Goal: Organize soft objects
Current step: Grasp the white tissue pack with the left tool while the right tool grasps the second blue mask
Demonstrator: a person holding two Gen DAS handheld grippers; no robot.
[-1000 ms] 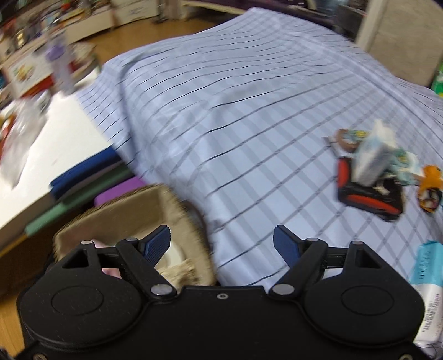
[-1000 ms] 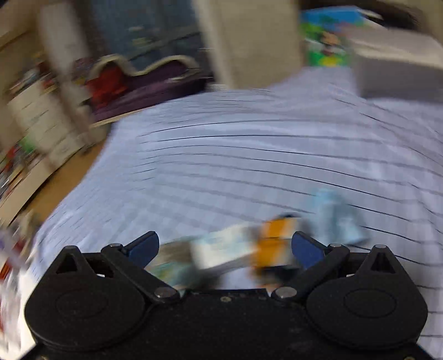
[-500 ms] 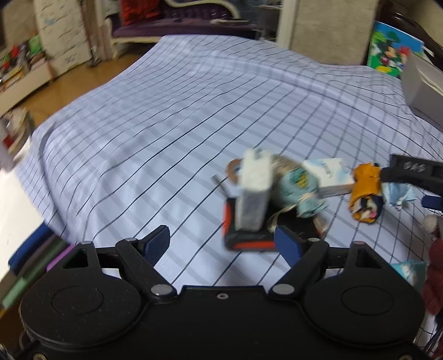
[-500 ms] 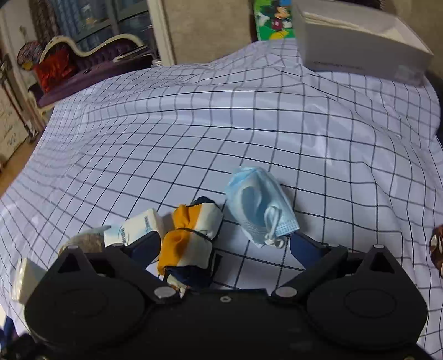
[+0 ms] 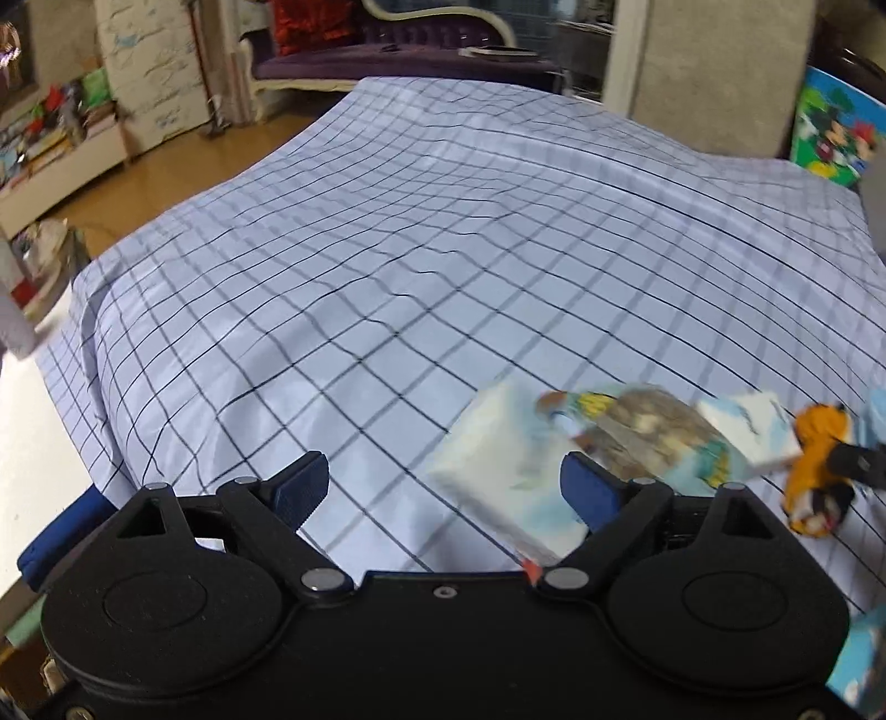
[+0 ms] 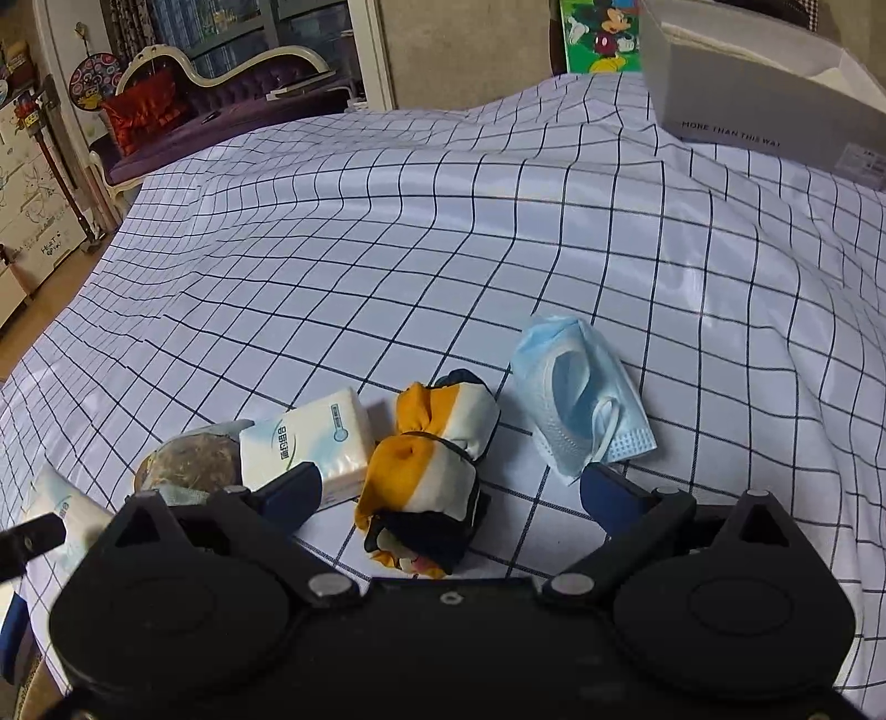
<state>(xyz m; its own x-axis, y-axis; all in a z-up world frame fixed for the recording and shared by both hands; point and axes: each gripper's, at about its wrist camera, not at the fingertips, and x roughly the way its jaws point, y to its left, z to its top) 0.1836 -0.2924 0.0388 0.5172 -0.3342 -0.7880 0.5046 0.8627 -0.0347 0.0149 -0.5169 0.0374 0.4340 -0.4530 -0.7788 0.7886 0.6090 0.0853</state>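
Note:
On the checked bedsheet [image 6: 498,232] lies a cluster of small things. A rolled orange, white and black cloth [image 6: 437,459] sits between the fingers of my open right gripper [image 6: 451,493], with neither pad touching it. To its right lies a blue face mask [image 6: 581,399]. To its left are a tissue pack [image 6: 310,443] and a brown patterned pouch [image 6: 188,465]. My left gripper [image 5: 443,487] stands open over the sheet. A second, blurred tissue pack [image 5: 498,471] lies by its right finger, with the pouch [image 5: 648,432] and the rolled cloth [image 5: 819,471] further right.
A grey cardboard box [image 6: 764,94] rests on the bed at the far right, beside a cartoon picture [image 6: 598,33]. A purple sofa [image 5: 398,55] stands beyond the bed. Left of the bed's edge are wooden floor [image 5: 166,171] and a white tabletop [image 5: 33,443].
The left view has swung right, from a woven basket at the bed's edge to the cluster, and its jaws have widened. The right gripper has sunk closer over the rolled cloth.

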